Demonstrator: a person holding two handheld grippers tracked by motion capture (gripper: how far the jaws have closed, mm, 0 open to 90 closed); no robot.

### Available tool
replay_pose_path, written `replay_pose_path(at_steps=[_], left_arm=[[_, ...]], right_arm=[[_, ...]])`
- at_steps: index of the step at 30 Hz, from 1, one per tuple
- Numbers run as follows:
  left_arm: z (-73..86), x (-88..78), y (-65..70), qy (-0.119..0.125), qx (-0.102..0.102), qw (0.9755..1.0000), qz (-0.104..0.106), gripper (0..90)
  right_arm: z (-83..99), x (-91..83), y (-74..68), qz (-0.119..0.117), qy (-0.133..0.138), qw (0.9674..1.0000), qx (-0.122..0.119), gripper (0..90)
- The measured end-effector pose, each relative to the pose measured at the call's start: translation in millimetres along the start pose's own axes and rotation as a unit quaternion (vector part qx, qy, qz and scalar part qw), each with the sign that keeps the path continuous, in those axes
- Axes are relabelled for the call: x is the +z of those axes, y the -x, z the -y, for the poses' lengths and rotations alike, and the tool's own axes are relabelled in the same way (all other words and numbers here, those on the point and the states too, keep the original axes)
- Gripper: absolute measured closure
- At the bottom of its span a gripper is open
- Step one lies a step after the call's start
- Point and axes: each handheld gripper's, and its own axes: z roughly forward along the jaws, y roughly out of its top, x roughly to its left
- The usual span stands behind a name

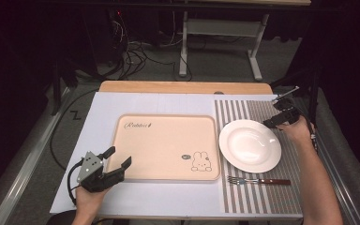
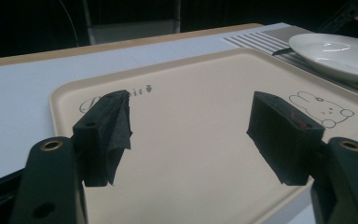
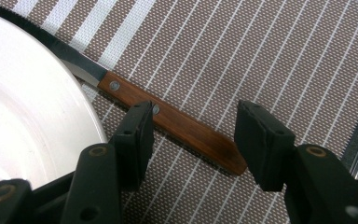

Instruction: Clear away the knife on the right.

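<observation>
One knife (image 3: 168, 119) on striped mat (image 3: 261, 56) by surface's right edge, beside plate (image 1: 250, 145). Right gripper (image 3: 191, 135) released, jaws straddling wooden handle: pre-grasp step. Next: lower, clench. Left gripper (image 2: 189, 135) released, hovering at tray (image 2: 205, 154) near-left corner.

The knife (image 3: 168, 116) runs under the plate (image 3: 23, 116), so its blade tip is hidden, and the top and left edges of the right gripper view cut the plate off. In the high view, the right gripper (image 1: 281, 116) covers the knife. The writing on the tray (image 2: 205, 140) is partly hidden behind a jaw.
</observation>
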Motion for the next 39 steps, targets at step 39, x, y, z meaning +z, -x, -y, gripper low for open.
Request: replay_pose_path(at_steps=[39], left_arm=[[-0.1, 0.2, 0.5, 0.003, -0.001, 1.0000, 0.002, 30.3]], right_arm=[[0.3, 9.1, -1.4, 0.002, -0.018, 0.9998, 0.000, 56.8]])
